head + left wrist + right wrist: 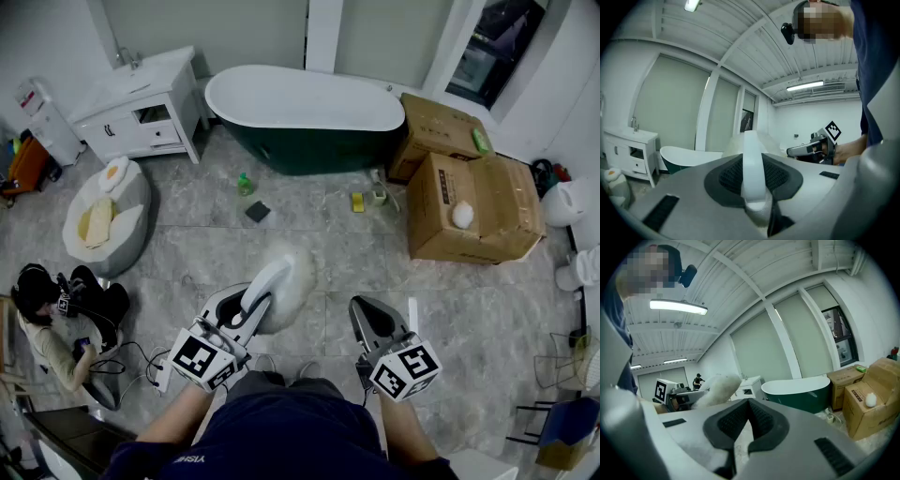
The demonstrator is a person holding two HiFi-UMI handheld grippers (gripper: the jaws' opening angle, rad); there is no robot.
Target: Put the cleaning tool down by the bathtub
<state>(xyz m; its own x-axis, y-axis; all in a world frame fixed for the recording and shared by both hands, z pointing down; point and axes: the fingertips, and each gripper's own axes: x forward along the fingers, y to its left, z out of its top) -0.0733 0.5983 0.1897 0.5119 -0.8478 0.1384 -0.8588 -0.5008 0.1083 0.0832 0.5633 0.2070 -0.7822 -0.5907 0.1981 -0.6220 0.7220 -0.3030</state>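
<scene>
The carry is the step in hand: the left gripper [239, 309] has its fingers pinching the white handle of the fluffy duster [281, 277], whose soft head sticks out ahead of the gripper over the tiled floor [309, 239], well apart from the bathtub [305, 117] at the far side of the room. In the left gripper view the handle [752, 168] runs straight up between the dark pads, so the hold looks centred and firm. The right gripper [375, 323] rides alongside with its fingers pressed together on nothing, and seems to have no part in this step. Nothing has been set down yet, so the task looks barely begun. The next move, as I judge it, calls for walking forward to the tub and lowering the duster to bare floor at its foot, clear of the green bottle [245, 184], the dark pad [257, 211] and the yellow sponge [357, 202] lying there, and only then spreading the left fingers.
</scene>
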